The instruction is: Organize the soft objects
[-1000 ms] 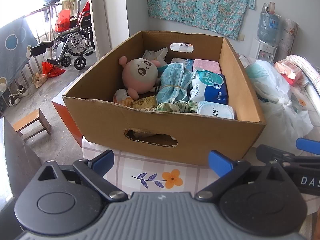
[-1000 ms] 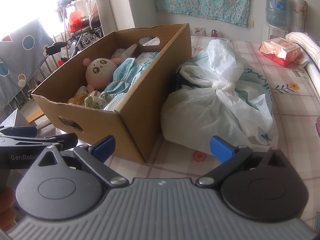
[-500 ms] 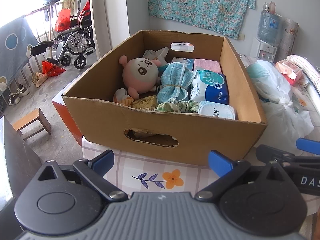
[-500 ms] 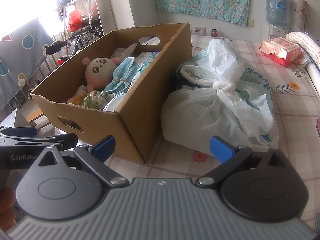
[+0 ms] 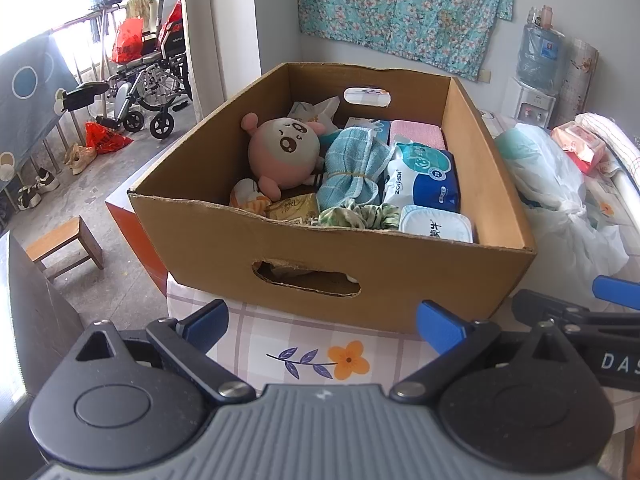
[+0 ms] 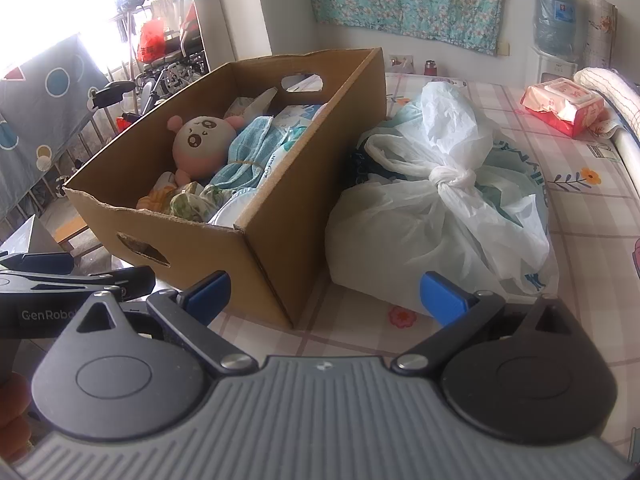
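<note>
Left wrist view: left gripper (image 5: pixel 323 320) wide, empty, short of the cardboard box (image 5: pixel 400 276) holding plush doll (image 5: pixel 285 151), blue towel (image 5: pixel 354 168), wipes pack (image 5: pixel 422 182). Right gripper (image 6: pixel 325 294) wide, empty, facing box corner; knotted plastic bag (image 6: pixel 436 216) just beside box on the table (image 6: pixel 592 216).

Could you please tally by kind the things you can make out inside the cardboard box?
Plush toys: 1
Tied blue towels: 1
Wet-wipe packs: 2
Scrunchies: 1
Pink packs: 1
Total: 6; others are partly hidden.
</note>
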`<state>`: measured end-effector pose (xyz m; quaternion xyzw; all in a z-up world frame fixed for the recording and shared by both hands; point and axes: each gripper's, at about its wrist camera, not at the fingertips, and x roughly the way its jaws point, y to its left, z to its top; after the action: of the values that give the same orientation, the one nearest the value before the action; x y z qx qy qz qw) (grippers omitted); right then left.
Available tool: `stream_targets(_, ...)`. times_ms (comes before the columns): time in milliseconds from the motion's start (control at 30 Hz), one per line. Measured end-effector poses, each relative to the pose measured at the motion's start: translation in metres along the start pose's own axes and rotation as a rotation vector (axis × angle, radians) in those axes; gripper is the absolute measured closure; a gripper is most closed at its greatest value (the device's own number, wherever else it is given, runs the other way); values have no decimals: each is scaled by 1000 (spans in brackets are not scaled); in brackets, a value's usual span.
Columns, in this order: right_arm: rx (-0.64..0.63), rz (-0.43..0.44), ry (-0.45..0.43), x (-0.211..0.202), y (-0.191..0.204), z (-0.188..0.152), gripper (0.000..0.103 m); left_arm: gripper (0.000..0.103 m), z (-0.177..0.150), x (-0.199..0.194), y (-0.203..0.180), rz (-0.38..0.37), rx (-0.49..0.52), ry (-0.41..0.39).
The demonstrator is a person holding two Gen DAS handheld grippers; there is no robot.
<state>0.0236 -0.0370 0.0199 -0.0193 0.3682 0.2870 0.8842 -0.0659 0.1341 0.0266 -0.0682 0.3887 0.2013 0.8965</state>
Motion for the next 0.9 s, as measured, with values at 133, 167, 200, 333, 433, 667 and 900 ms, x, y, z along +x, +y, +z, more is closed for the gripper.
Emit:
stream_targets(133,0,-1,0,0,0,0,2,2,0,0,0,0,0,1)
stream_targets(167,0,-1,0,0,0,0,2,2,0,0,0,0,0,0)
stream_targets(200,0,-1,0,0,0,0,2,2,1,0,0,0,0,1)
stream_targets(333,1,0,2,0,0,0,2,2,0,0,1,2,0,2)
stream_targets(433,-1,0,4,0,1,1,2,2,1,-1,1,3,-2,4)
stream_targets(667,-10,2,9,3,2,4,2,2,0,-3,3,7,-9,5)
stream_targets(900,-22,2,14,5,6,5,2,2,-1,-5,6,11,-18,10)
